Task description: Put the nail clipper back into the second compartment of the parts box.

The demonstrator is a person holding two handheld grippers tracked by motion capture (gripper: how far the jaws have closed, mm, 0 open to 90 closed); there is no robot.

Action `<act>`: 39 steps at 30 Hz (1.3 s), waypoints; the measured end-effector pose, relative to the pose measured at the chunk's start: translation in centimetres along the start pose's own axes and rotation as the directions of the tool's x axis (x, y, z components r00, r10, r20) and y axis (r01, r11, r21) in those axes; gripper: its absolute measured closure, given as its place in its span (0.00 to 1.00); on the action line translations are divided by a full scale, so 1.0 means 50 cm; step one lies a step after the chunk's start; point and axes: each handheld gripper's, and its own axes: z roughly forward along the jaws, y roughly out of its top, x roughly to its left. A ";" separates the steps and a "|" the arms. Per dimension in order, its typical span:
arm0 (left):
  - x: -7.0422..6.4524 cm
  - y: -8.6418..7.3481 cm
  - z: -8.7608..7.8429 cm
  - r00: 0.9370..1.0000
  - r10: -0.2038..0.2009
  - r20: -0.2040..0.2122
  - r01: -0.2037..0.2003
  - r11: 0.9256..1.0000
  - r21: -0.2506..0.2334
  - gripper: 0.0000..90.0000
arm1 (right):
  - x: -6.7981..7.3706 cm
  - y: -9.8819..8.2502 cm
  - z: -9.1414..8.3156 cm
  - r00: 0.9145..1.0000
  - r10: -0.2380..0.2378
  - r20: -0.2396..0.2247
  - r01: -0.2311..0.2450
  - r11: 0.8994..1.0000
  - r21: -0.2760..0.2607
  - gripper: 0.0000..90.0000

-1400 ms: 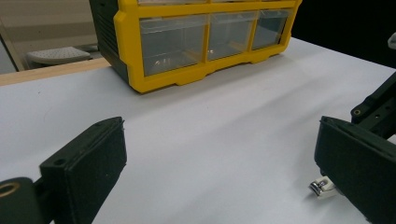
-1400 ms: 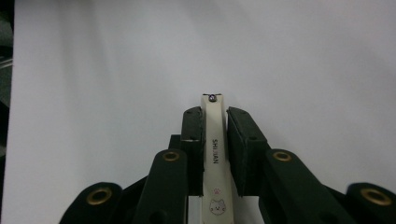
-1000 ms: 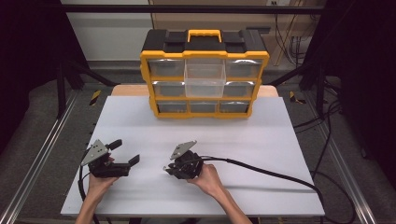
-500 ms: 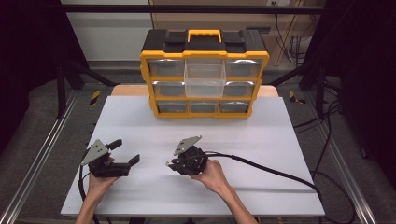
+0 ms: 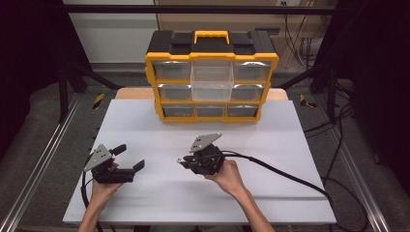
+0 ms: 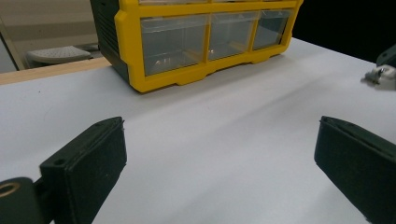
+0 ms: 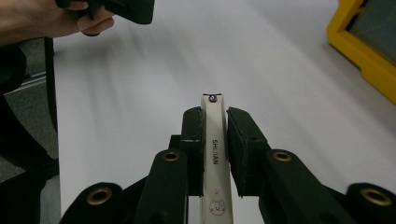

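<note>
The right gripper [image 7: 215,128] has its jaws clamped on a slim cream nail clipper [image 7: 214,154] printed "SHIJIAN", tip poking out past the pads. Compared with a second ago it has lifted off the white table [image 5: 290,193] and edged toward the 12 o'clock side, so the clipper looks picked up and on its way. The left gripper [image 5: 129,157], at 9 o'clock of the right, rests with jaws wide apart, nothing between them. The yellow drawer organizer [image 5: 212,77] stands at 12 o'clock; the path there looks unobstructed.
</note>
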 end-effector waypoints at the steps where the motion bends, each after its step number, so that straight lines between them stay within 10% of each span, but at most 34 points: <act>1: 0.000 0.000 0.000 1.000 0.000 0.001 0.000 1.000 0.000 0.03 | -0.003 0.001 -0.008 1.000 0.001 0.009 0.000 1.000 -0.007 0.86; 39: 0.000 0.000 0.000 1.000 0.002 0.000 -0.002 1.000 0.003 0.03 | -0.054 0.055 -0.209 0.992 0.043 0.122 -0.018 0.981 -0.196 0.86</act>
